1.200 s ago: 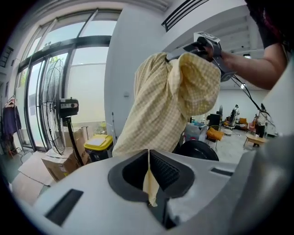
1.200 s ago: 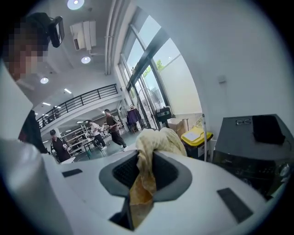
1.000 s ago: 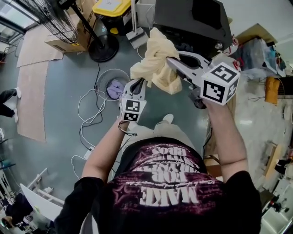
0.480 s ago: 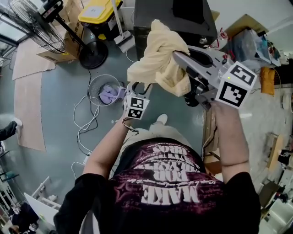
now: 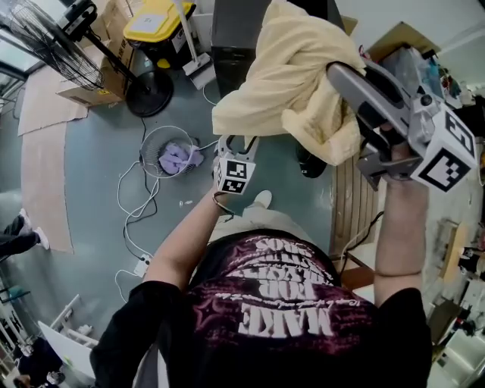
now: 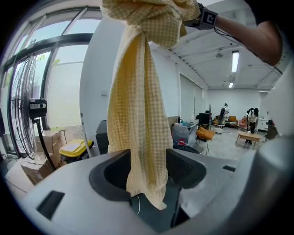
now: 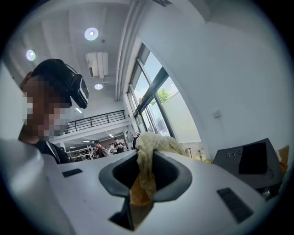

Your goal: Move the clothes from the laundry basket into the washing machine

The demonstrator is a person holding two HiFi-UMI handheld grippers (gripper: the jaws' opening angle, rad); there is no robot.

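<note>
Lifted higher, yellow cloth [image 5: 292,83] hangs clamped in right gripper [image 7: 145,173].

The only readable print is on the person's dark T-shirt [image 5: 282,303], behind both pairs of jaws on the wearer's side. It appears upside down in the head view. The large pale words "MAKE" and "FOR" can be made out; the other lines are too warped to read. The cube behind the left jaws [image 5: 233,176] and the cube behind the right jaws [image 5: 447,155] show only black-and-white square patterns. Far ahead of the left jaws, a white label on a yellow lid [image 5: 161,10] is too small to read.
</note>
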